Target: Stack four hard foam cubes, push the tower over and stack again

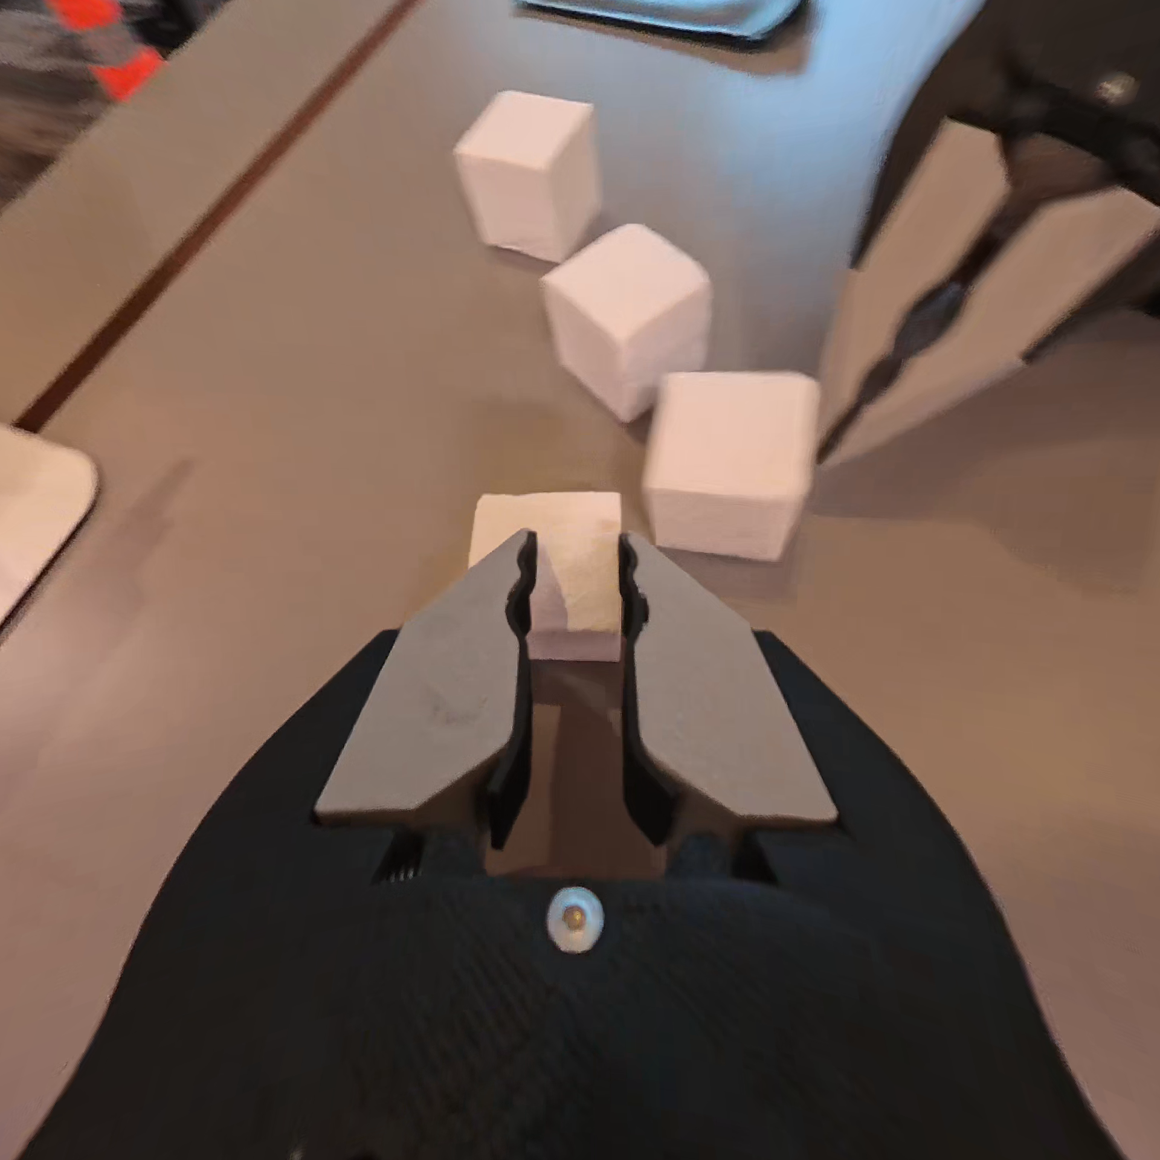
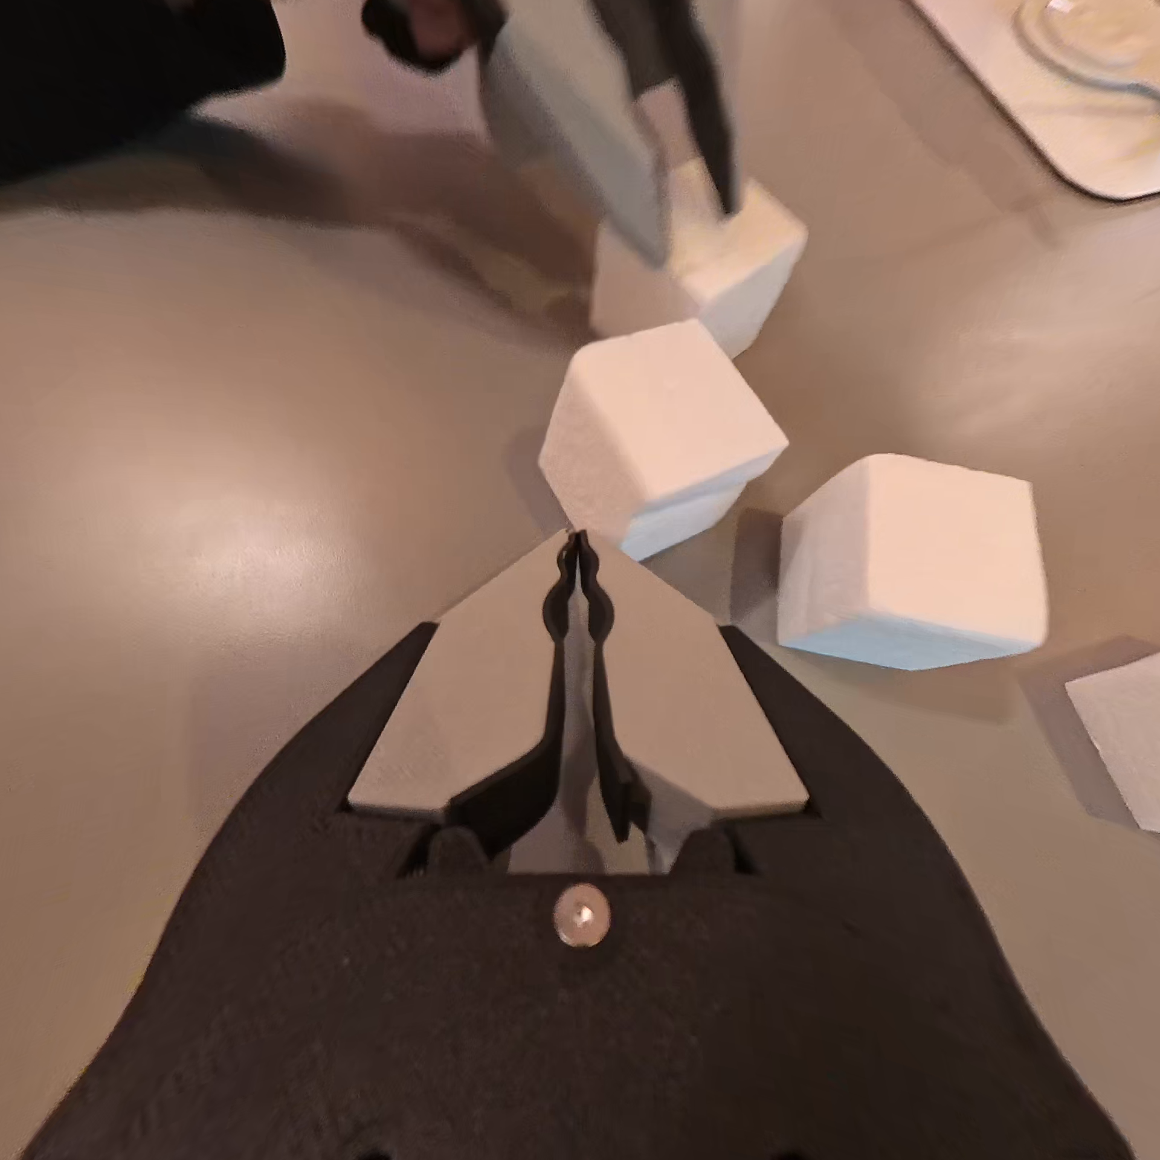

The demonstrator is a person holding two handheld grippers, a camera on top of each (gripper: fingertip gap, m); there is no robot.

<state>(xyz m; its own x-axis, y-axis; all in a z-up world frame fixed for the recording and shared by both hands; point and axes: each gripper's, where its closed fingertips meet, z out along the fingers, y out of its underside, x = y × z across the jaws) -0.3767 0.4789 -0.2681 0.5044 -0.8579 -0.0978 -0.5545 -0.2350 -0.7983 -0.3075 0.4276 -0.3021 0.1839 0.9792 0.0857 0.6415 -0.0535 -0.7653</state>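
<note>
Four white foam cubes lie apart in a loose row on the brown table, none stacked. My left gripper hovers over the nearest cube, its jaws a narrow gap apart, narrower than the cube, holding nothing. Beyond it lie the second cube, the third cube and the farthest cube. My right gripper is shut and empty, its tip at a lower corner of the second cube. It also shows in the left wrist view. The left gripper shows far off in the right wrist view.
A white tray lies at the left table edge and also shows in the right wrist view. A dark tray sits at the far end. A dark seam runs along the table. A dark sleeve shows. Across from one pair of fingers to the other is roughly 10 centimeters.
</note>
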